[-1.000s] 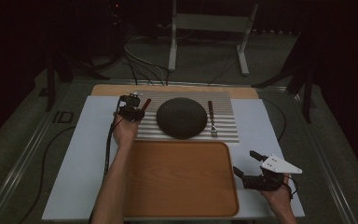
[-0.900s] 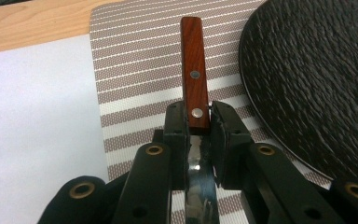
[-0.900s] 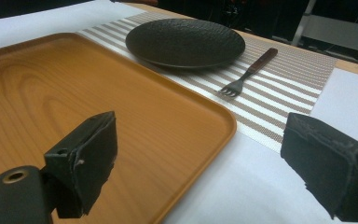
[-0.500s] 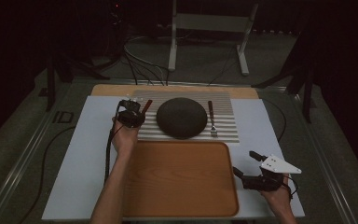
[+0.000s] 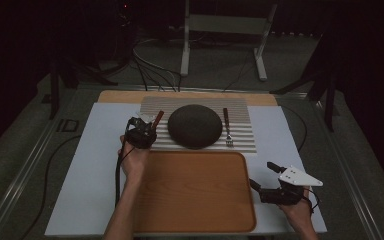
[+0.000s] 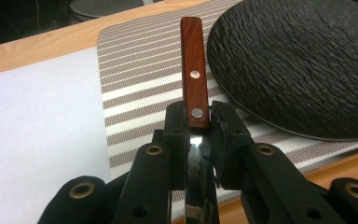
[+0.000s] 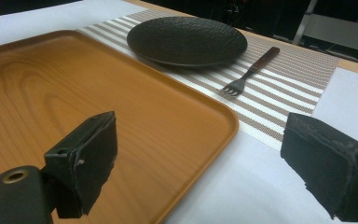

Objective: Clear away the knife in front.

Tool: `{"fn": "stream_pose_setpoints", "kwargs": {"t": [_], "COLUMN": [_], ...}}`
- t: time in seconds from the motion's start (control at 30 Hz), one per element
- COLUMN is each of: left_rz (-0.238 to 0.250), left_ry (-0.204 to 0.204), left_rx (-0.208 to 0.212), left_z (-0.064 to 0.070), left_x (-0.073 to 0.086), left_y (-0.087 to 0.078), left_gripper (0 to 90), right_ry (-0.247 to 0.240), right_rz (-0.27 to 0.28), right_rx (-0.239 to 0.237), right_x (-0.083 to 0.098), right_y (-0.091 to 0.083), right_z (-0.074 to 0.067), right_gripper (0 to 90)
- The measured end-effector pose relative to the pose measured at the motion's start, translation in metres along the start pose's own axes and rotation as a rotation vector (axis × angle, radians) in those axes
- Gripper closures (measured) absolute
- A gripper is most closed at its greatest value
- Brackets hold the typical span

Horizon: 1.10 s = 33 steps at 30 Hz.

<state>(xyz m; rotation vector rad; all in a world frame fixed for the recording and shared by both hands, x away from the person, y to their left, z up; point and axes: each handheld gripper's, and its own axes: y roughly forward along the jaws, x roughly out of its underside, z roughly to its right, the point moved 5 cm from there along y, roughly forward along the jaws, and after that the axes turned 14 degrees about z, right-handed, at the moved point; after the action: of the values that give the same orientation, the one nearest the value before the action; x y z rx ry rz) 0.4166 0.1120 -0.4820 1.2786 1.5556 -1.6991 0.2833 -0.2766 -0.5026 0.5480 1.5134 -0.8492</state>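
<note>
The left gripper (image 5: pixel 147 127) was clamped on a wooden-handled knife (image 6: pixel 193 74), its long axis running straight out past the jaws, up over the striped grey placemat (image 5: pixel 240 107) just left of the round black textured plate (image 5: pixel 195 126). The right gripper (image 5: pixel 265 175) sat wide open, holding nothing, by the brown wooden tray (image 5: pixel 195 190). No readable labels anywhere.

**Knife carried back toward the tray**

My left gripper (image 5: pixel 147 127), clamped on the wooden-handled knife (image 6: pixel 193 70), has drawn back along the left side of the dark plate (image 5: pixel 195 126). Before, it sat further up the striped placemat (image 5: pixel 240 112), level with the plate's far half; now it hangs just past the wooden tray (image 5: pixel 195 220) and its far left corner, my forearm pulled in with it.
</note>
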Motion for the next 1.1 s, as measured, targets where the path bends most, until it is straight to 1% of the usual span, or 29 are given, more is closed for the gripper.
{"fn": "stream_pose_setpoints", "kwargs": {"t": [0.03, 0.07, 0.2, 0.3, 0.37, 0.43, 0.53, 0.6, 0.9, 1.1], "left_rz": [0.0, 0.011, 0.025, 0.037, 0.036, 0.042, 0.051, 0.059, 0.063, 0.062], "left_ry": [0.0, 0.005, 0.022, 0.02, 0.025, 0.015, 0.014, 0.008, -0.017, -0.042], "left_rx": [0.0, -0.007, -0.016, -0.021, -0.021, -0.021, -0.027, -0.021, -0.012, -0.005], "left_z": [0.0, 0.003, 0.01, 0.013, 0.015, 0.016, 0.019, 0.021, 0.024, 0.027], "left_x": [0.0, 0.002, 0.006, 0.01, 0.013, 0.017, 0.021, 0.023, 0.033, 0.043], "left_y": [0.0, -0.004, -0.01, -0.014, -0.016, -0.018, -0.022, -0.024, -0.03, -0.037], "left_gripper": [78.3, 78.3, 78.3, 78.3, 78.3, 78.3, 78.3, 78.3, 78.3, 78.3], "right_ry": [0.0, -0.002, -0.002, -0.002, -0.002, -0.002, -0.003, -0.003, -0.003, -0.004], "right_rz": [0.0, 0.0, 0.003, 0.002, 0.002, 0.0, -0.002, -0.003, -0.006, -0.006], "right_rx": [0.0, -0.001, -0.001, -0.002, -0.002, -0.002, -0.003, -0.004, -0.005, -0.007], "right_x": [0.0, 0.0, 0.0, 0.0, 0.0, 0.0, 0.0, 0.0, 0.001, 0.001], "right_y": [0.0, 0.0, 0.0, 0.0, 0.0, 0.0, 0.0, 0.001, 0.001, 0.001], "right_z": [0.0, 0.0, 0.0, -0.001, -0.001, -0.001, -0.001, -0.001, -0.002, -0.002], "right_gripper": [10.9, 10.9, 11.0, 11.0, 10.9, 10.9, 10.9, 10.9, 10.9, 10.9]}}
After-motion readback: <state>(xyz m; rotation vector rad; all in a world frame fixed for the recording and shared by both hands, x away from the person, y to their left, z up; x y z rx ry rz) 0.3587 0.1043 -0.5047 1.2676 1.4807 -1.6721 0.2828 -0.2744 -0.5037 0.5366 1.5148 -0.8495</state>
